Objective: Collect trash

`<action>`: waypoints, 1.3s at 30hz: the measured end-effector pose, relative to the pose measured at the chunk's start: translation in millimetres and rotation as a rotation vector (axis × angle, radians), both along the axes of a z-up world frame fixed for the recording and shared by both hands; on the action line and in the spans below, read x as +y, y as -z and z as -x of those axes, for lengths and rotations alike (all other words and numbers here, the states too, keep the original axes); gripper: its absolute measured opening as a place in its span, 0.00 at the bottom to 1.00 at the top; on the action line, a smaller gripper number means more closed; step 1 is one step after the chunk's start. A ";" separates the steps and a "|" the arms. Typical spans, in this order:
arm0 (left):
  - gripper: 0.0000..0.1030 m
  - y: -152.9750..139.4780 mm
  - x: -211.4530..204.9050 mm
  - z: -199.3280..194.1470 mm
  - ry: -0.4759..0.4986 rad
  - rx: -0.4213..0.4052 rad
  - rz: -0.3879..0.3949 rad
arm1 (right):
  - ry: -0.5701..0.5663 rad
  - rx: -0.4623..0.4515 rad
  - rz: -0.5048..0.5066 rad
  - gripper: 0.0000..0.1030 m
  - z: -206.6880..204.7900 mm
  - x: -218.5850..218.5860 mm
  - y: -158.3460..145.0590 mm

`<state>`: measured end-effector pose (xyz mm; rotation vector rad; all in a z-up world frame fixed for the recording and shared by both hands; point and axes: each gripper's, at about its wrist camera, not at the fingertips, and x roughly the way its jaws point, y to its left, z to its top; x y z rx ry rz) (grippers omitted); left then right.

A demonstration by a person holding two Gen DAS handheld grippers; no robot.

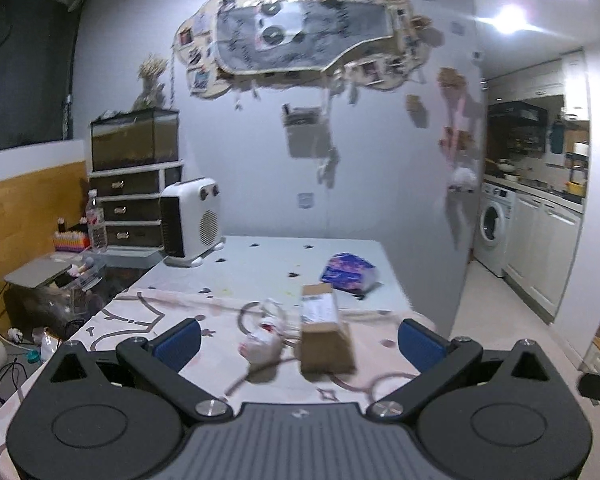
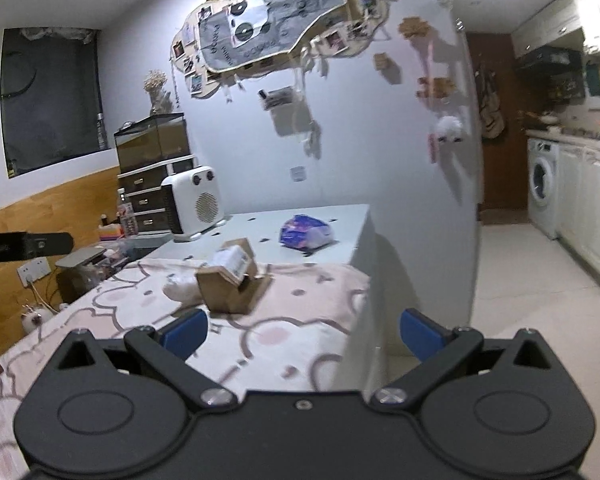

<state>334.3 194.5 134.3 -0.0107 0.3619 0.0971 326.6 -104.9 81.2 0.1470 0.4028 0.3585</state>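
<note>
Both your grippers are wide open and empty – left gripper [image 1: 298, 338], right gripper [image 2: 303, 334]. The box [image 1: 325, 332] sits on the pink cloth [image 2: 260, 328], touching a crumpled tissue [image 1: 262, 344] – the blue bag [image 2: 306, 233] lies further back on the table [image 1: 260, 260].

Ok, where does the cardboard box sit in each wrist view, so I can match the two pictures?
Left wrist view: the cardboard box is just right of centre, low in the picture, between the open blue fingertips, with crumpled white paper to its left.
Right wrist view: the box is left of centre, mid-height, beyond the left fingertip.
Shared landmark: the white heater at the table's far left.
</note>
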 end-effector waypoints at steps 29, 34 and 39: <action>0.83 164.5 122.0 -218.5 -0.054 0.140 0.335 | -0.028 0.341 -0.285 1.00 -264.9 159.5 50.2; 0.66 168.1 116.2 -221.0 -0.032 0.149 0.342 | -0.068 0.385 -0.336 1.00 -284.9 187.7 78.9; 0.52 171.1 119.9 -222.7 -0.026 0.164 0.382 | -0.111 0.367 -0.333 0.90 -286.7 210.0 88.4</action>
